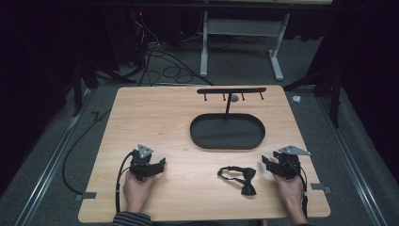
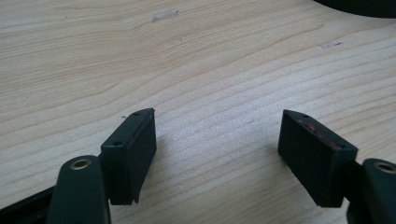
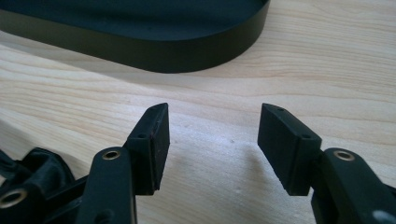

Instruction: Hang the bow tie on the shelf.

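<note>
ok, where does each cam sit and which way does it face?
High view: above the person's side, facing forward and down on table; forearms, both grippers.
Left gripper view: rides left gripper, facing bare wood; open jaws.
Right gripper view: rides right gripper, facing black tray; open jaws.
Shared: the tray shows in the high view too.

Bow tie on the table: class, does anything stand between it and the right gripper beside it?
Nothing visible does. The bow tie lies flat on the table, just left of the right gripper, with bare wood between them. The jaws stand open with nothing in them. The black tray sits farther back, off that path.
</note>
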Demonstrator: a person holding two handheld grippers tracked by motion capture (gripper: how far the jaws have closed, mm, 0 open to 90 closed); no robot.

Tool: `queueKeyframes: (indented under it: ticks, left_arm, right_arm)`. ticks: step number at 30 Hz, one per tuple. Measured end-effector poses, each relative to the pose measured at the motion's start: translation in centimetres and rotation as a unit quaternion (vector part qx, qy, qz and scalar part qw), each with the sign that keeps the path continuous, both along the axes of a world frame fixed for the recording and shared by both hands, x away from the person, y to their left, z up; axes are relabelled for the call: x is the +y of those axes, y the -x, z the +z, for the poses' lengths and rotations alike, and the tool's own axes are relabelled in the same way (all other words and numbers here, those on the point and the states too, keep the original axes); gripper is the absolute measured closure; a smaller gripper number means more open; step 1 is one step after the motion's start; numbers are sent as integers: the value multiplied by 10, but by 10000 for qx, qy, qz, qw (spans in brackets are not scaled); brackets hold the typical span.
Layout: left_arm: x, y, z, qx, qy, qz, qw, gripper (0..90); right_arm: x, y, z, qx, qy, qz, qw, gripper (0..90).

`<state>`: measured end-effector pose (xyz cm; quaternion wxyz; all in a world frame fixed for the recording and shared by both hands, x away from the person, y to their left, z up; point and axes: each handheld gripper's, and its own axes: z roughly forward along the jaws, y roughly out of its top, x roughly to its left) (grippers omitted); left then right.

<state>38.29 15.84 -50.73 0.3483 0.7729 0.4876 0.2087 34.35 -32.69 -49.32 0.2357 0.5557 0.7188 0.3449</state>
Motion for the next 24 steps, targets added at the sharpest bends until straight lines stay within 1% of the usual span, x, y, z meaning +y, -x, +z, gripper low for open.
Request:
queueKeyframes:
  ticks: [1,5,7,13,15,17,20,21,24]
  left_arm:
    - [0,0,0,0,-3,2,10000,284]
    - [0,0,0,6,-1,-5,10000,284]
    - [0,0,0,0,0,0,10000,284]
    - [0,0,0,-1,-2,3,10000,285]
    - [0,0,0,0,3,1,10000,285]
    - [0,0,0,-1,-1,3,10000,285]
    - [0,0,0,-4,-5,-2,10000,285]
    - [0,0,0,0,2,1,10000,285]
    - [0,0,0,0,1,1,10000,285]
  right_arm:
    - [0,1,2,-12,-48,37,10000,464]
    - [2,2,6,-9,-59,105,9999,474]
    - [3,3,10,-25,-141,184,9997,482]
    - [6,5,15,-43,-238,330,9992,502]
    - [10,7,19,-87,-263,445,9986,515]
    - [11,7,19,-122,-257,485,9984,518]
    - [16,9,23,-117,-297,584,9978,525]
    - [19,9,25,-142,-302,664,9972,530]
    - [21,10,27,-144,-338,715,9968,534]
